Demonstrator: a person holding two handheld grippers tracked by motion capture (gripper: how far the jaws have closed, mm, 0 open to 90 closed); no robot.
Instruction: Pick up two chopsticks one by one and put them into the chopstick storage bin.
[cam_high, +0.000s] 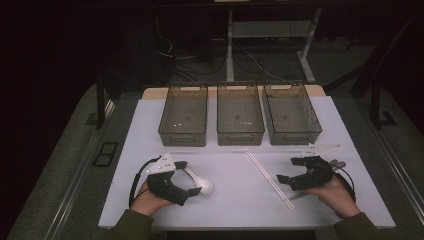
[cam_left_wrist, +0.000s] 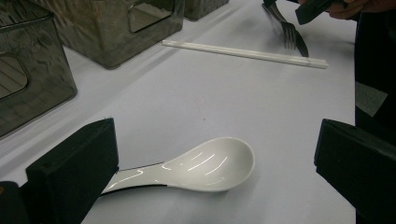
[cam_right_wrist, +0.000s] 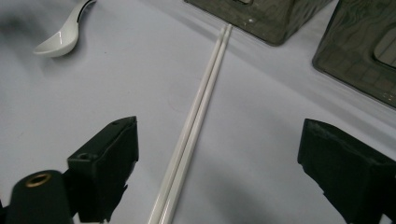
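Three bins: clear grey bins (cam_high: 240, 120) stand in a row at the far side of the table, all look empty.
Left gripper (cam_high: 172, 182): jaws spread wide, holding nothing; the white spoon (cam_left_wrist: 205, 165) lies on the table between them, its handle running under the left jaw.
Right gripper (cam_high: 300, 175): jaws released and wide, straddling the pair of white chopsticks (cam_right_wrist: 194, 126), which lie side by side and touching.
Fork: a dark fork (cam_left_wrist: 289, 32) lies near the right hand, blurred.
Risk, spoon: glossy and rounded, so it would likely skid or tip if the jaws close on the bowl instead of the handle.
Risk, chopsticks: thin and flat on the table; a squeeze may catch just one or roll them apart.
Surface: plain white table top (cam_high: 230, 200), smooth, faint glare.
Room: dark, with cables and desk legs on the floor behind.
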